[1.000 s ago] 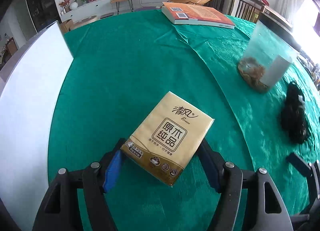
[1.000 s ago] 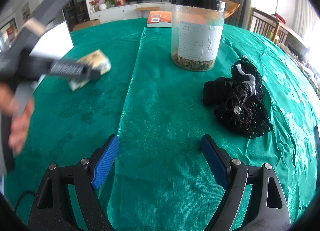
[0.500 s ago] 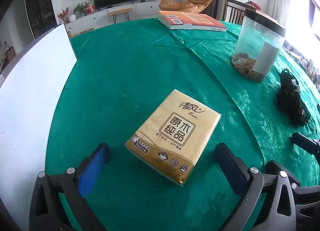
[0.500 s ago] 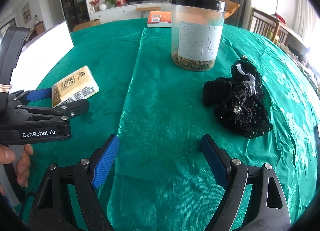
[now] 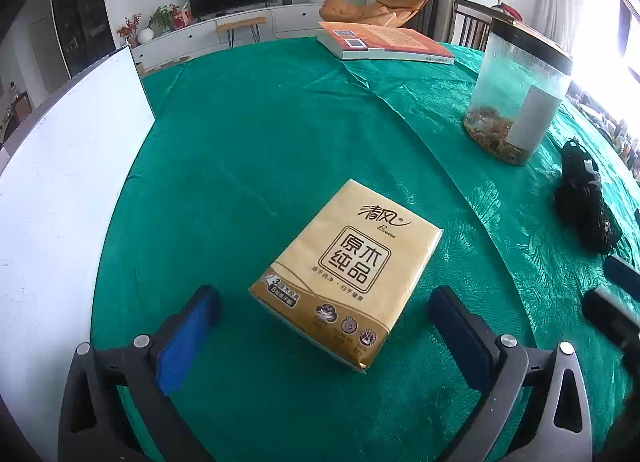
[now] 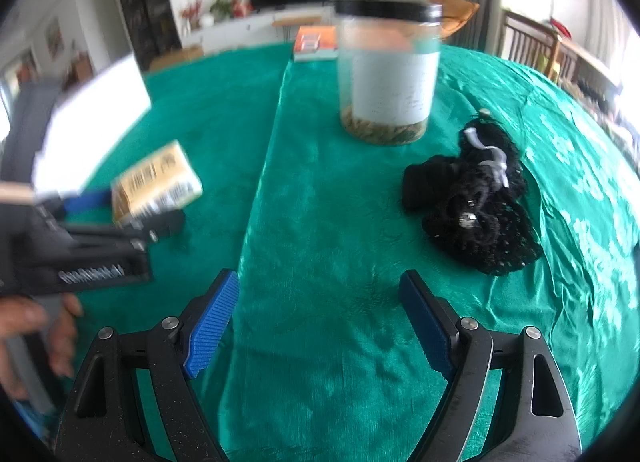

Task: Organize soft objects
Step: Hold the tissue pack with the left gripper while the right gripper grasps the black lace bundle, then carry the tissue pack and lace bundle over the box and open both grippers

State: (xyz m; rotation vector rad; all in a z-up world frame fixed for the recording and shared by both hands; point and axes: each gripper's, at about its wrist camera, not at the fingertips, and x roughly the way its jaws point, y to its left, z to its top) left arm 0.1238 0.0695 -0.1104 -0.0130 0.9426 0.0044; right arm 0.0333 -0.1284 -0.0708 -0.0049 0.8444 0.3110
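Tissue pack released on the green-clothed tabletop, both grippers standing wide.

The left gripper (image 5: 324, 326) has its jaws spread well clear of the flat golden-yellow plastic-wrapped tissue pack (image 5: 347, 272), which lies flat on the green damask tablecloth (image 5: 248, 149) just ahead of them, untouched on either side. A white rectangular board (image 5: 68, 181) bounds the tabletop's left edge; between it and the pack the cloth is bare. The right gripper (image 6: 320, 322) hangs over bare cloth, jaws apart and grasping nothing. Toward the right edge lies a crumpled black lace fabric bundle (image 6: 472, 201). Beyond it stands a clear round plastic jar with a black lid (image 6: 386, 73), holding only a shallow layer of brownish dried bits at its bottom. An orange-covered book (image 5: 384, 41) rests near the far edge.
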